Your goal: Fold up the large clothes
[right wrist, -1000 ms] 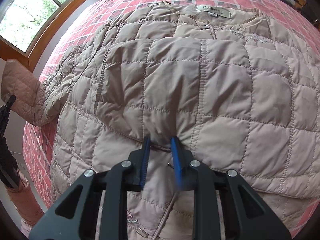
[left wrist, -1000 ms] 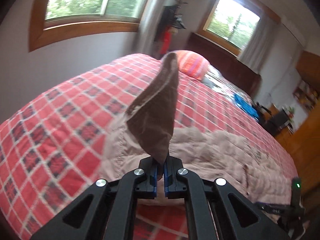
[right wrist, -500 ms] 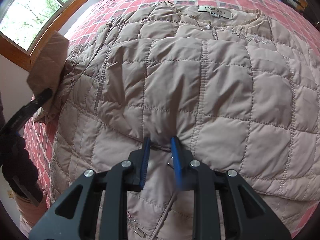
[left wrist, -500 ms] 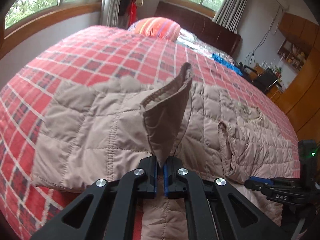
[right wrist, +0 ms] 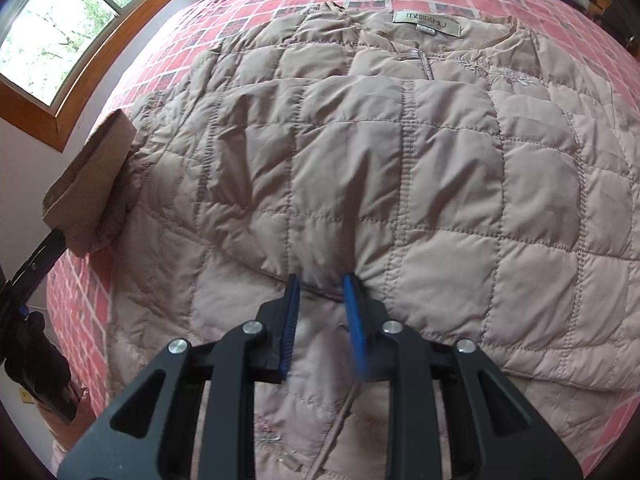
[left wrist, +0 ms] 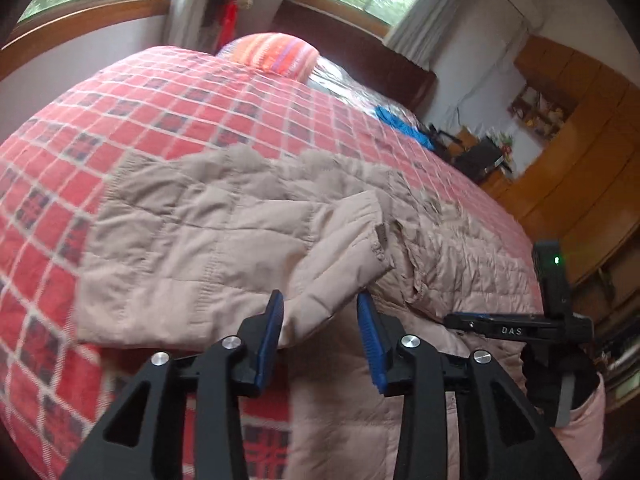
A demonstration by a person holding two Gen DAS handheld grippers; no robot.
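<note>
Left gripper [left wrist: 320,308] has its blue pads spread wide, nothing pinched, with the sleeve cuff [left wrist: 340,280] of the beige quilted jacket [right wrist: 400,168] lying loose in the gap between them. That sleeve is folded in across the jacket's body, cuff end pointing toward the middle. Right gripper [right wrist: 320,292] is also spread, pads parted, sitting low on the jacket's front near the hem; whether the tips actually touch the fabric, can't tell.

Jacket lies flat, front up, on the red checked bedspread [left wrist: 160,100], collar label [right wrist: 426,26] at the far end. On the left, the jacket's edge runs close to the edge of the bed under the window [right wrist: 52,40], so not much margin there. Lots of bare bedspread beyond the collar, up to the striped pillow [left wrist: 272,54]. Blue cloth [left wrist: 400,124] sits well off toward the far right side.
</note>
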